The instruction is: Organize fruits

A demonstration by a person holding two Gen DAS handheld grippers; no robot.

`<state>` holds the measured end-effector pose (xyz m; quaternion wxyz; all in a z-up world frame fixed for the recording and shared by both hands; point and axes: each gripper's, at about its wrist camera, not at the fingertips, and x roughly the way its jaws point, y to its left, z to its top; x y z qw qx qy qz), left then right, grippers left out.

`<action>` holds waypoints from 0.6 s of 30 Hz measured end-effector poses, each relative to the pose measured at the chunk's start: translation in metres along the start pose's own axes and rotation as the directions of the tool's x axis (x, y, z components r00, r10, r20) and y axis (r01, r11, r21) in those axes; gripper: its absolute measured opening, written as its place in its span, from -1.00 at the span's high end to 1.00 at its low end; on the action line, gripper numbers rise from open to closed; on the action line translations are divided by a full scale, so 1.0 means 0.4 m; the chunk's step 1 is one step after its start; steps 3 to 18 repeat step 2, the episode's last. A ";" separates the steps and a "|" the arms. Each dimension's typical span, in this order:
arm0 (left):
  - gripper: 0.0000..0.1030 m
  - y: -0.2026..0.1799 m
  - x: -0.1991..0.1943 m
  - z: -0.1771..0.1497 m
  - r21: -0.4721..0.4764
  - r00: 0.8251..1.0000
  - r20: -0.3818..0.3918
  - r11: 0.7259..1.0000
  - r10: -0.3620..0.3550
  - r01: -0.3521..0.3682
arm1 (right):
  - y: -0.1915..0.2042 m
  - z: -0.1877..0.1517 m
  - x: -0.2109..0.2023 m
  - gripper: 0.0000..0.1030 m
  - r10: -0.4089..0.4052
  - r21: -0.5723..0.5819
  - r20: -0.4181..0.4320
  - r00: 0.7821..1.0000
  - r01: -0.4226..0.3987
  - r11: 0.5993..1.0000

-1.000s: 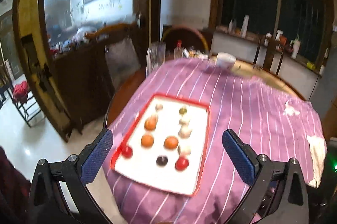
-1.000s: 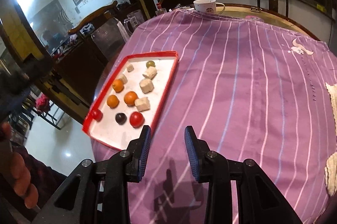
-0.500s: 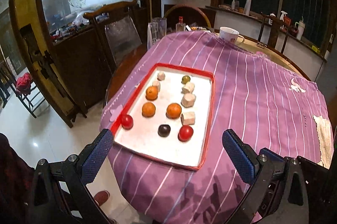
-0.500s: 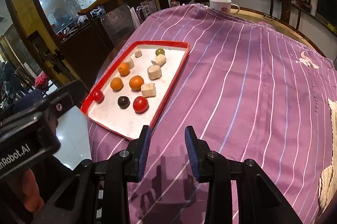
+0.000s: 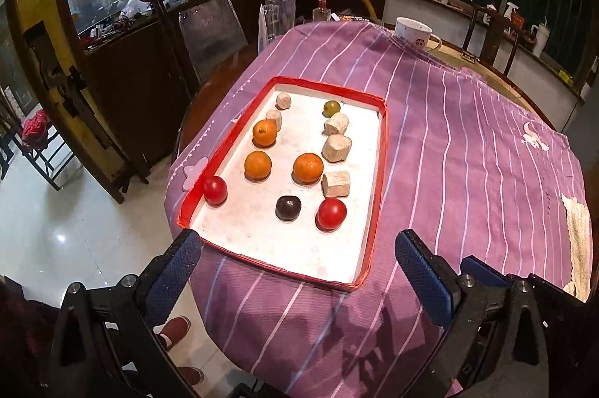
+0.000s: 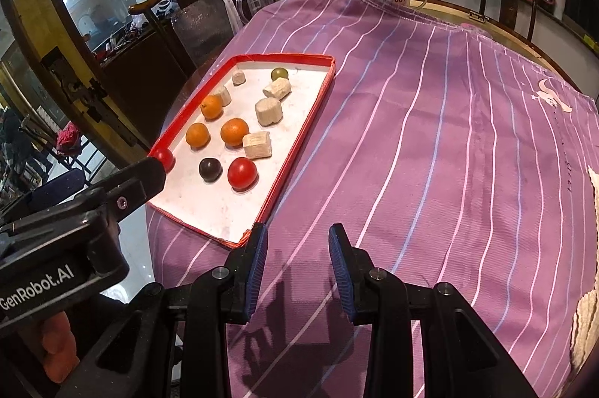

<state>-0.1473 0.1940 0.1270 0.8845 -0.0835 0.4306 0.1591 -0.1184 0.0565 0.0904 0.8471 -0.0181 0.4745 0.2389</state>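
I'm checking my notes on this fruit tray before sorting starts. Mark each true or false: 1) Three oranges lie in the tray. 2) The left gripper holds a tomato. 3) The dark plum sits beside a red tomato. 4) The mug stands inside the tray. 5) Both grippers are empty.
1) True: three oranges lie in the red-rimmed tray.
2) False: the left gripper stands wide open over the tray's near edge, holding nothing.
3) True: the dark plum sits beside a red tomato.
4) False: the mug stands on the table's far side, beyond the cloth.
5) True: the right gripper also holds nothing.
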 end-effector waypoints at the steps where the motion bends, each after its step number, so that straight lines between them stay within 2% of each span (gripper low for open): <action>1: -1.00 0.000 0.006 0.001 0.001 1.000 -0.008 1.000 0.006 -0.006 | -0.001 0.000 0.003 0.27 0.002 0.004 -0.004 1.000 -0.002 1.000; 18: -1.00 0.000 0.013 0.002 0.004 1.000 -0.018 1.000 0.012 -0.012 | -0.001 0.000 0.007 0.27 0.003 0.011 -0.009 1.000 -0.003 1.000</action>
